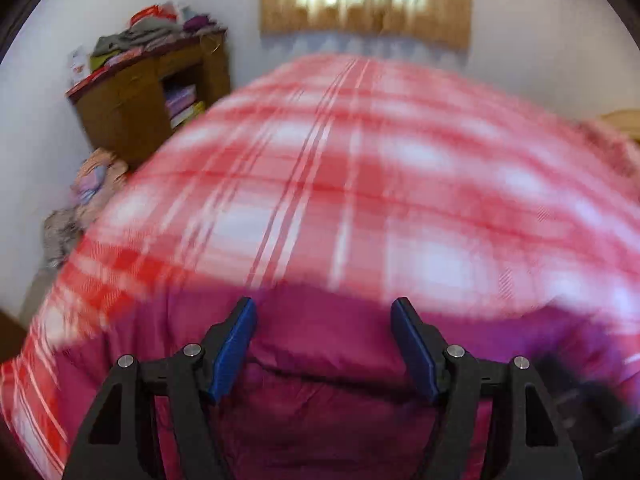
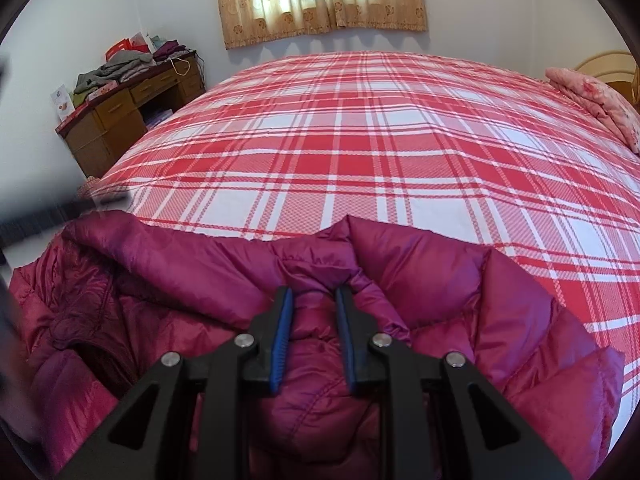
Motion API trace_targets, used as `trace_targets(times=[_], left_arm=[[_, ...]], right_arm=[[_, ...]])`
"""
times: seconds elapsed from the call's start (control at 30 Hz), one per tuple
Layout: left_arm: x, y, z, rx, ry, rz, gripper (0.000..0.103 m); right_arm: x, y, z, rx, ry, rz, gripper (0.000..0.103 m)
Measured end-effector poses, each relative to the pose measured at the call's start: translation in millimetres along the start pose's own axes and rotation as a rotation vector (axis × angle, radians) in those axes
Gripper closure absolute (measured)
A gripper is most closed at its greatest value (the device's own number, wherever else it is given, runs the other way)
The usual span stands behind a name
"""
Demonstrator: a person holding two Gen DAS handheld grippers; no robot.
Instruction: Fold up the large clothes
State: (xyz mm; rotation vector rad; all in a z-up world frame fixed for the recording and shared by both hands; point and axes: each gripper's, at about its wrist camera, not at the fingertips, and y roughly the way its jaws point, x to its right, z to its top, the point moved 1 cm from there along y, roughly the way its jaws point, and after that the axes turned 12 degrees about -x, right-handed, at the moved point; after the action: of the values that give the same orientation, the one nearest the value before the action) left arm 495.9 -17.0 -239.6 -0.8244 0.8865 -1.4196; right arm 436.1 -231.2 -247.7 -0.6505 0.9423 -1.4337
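Note:
A magenta puffer jacket [image 2: 440, 280] lies bunched on the near edge of a bed with a red and white plaid cover [image 2: 360, 140]. In the right wrist view my right gripper [image 2: 314, 292] is shut on a raised fold of the jacket near its collar, with fabric pinched between the blue pads. The left wrist view is motion-blurred. In it my left gripper [image 1: 324, 302] stands open just above the jacket [image 1: 320, 364], and nothing is between its fingers. The plaid cover [image 1: 320, 180] stretches out beyond it.
A wooden desk [image 2: 120, 120] piled with folded clothes stands against the wall at the far left. Loose clothes [image 1: 92, 184] lie beside the bed's left side. A pink floral pillow [image 2: 592, 100] sits at the far right. A curtained window [image 2: 320, 0] is behind the bed.

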Motion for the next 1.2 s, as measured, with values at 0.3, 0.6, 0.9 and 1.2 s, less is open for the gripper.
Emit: trace_targets(times=[0.3,0.6,0.9,1.2], left_arm=[[-7,3,-14,0.017,-0.026,0.022,0.032],[-4,7,-9,0.024,-0.027,0.014,0.032],[-4,7,-9,0.025,-0.028,0.014,0.032],[-4,7,-9,0.025,-0.027,0.016,0.032]], right_arm=[[2,0,1,0.003,0.009,0.026,0.079],[-1,0,1,-0.003,-0.009,-0.005,0.078],[-6,2,2,-0.007,-0.019,-0.024,0.078],[-5,2,3,-0.007,-0.018,-0.025,0.078]])
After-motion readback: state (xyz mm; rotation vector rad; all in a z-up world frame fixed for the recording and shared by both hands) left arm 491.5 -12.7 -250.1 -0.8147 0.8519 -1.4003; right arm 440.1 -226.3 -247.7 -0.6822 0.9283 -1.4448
